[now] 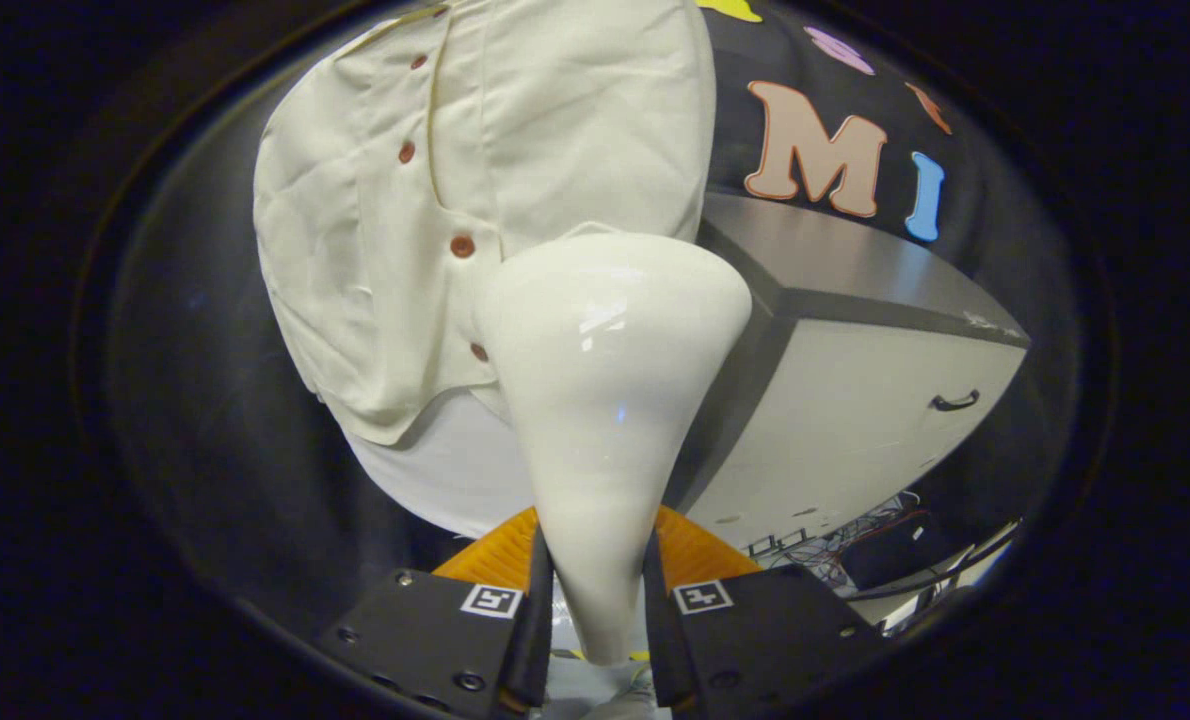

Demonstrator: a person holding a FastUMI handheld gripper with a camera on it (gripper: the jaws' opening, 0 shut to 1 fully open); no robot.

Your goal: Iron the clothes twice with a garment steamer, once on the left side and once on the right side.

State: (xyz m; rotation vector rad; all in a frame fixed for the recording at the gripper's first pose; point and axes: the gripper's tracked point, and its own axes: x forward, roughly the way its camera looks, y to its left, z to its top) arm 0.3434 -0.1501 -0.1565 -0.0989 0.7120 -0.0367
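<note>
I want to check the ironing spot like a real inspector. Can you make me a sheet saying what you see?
Surface: nothing seen.
Job's things: cream shirt with reddish buttons hangs ahead; white garment steamer points its wide head at the shirt's lower right part.
Clutter: nothing seen.
Grippers: gripper jaws shut on the steamer's narrow handle.
Cables: tangle of wires low down, below the cabinet.
Surroundings: white cabinet with grey top and dark drawer handle, right of the steamer; dark cloth wall behind.
</note>
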